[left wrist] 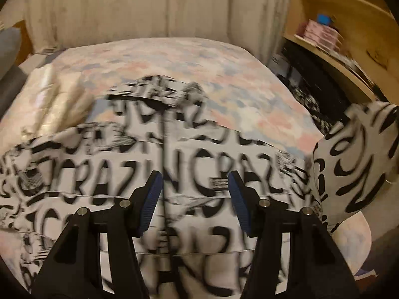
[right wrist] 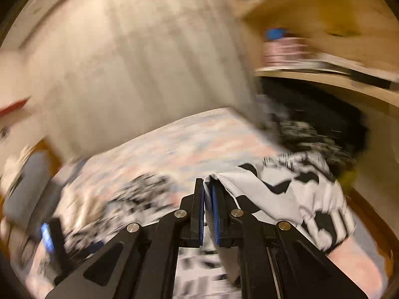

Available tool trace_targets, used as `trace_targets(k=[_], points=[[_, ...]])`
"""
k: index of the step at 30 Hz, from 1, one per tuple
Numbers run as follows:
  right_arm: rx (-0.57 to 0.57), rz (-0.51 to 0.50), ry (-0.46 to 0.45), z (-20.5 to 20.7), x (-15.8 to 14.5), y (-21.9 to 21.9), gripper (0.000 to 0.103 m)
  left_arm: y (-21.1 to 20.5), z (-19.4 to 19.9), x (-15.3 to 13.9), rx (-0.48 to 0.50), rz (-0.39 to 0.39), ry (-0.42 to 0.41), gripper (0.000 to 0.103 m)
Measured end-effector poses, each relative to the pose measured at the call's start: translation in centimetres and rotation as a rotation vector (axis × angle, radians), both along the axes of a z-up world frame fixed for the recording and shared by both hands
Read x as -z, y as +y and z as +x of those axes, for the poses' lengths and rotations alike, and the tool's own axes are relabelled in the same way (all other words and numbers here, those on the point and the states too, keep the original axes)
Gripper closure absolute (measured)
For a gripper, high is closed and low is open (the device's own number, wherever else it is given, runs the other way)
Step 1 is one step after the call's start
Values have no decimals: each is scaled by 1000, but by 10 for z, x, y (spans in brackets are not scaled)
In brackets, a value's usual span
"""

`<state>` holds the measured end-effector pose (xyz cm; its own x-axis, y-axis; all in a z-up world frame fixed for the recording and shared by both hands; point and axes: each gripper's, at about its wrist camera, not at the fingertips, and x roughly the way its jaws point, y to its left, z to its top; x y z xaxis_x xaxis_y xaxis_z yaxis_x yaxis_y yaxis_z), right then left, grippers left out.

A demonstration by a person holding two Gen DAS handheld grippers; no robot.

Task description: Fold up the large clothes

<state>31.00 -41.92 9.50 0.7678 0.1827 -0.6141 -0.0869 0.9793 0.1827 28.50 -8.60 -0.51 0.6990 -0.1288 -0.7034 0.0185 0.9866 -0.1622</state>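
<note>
A large white garment with bold black lettering lies spread on the pastel patterned bed. My left gripper is open just above the garment's middle, holding nothing. One part of the garment is lifted at the right. My right gripper is shut on that lifted fold of the garment and holds it above the bed. The left gripper's body shows at the lower left of the right wrist view.
A pale curtain hangs behind the bed. A wooden shelf unit with pink boxes and a blue object stands at the right, with a dark gap below it. A cream pillow or cloth lies at the bed's left.
</note>
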Motion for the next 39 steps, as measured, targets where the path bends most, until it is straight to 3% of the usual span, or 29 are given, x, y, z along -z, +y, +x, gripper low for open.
trace_targets(k=[3,8,9,10,12,14,19,22,27,32,39], points=[[-126,-41,49,0,32,71,97,45,-10,7,-32,-36,5,50],[-263,-177,205,-8,131,163,95,89,-24,45,5,-65,69,50],[-276,-211,238,-17,151,174,88,95,-26,55,25,-80,92,49],[-293,-242,278,-26,172,183,72,97,-28,64,40,-90,112,49],[-304,-282,324,-43,202,188,49,103,-32,80,73,-123,151,49],[-317,-279,350,-60,219,189,45,101,-34,91,102,-146,174,49],[-305,-187,347,-77,212,148,45,80,-31,98,183,-171,168,49],[-270,-181,321,-80,176,120,45,55,-19,97,249,-151,161,49],[-157,-201,329,-71,151,64,45,14,4,101,344,-90,166,49],[-42,-184,367,-60,148,8,45,-28,1,104,485,63,133,49],[44,-162,408,-53,167,-46,45,-89,-35,115,733,302,25,49]])
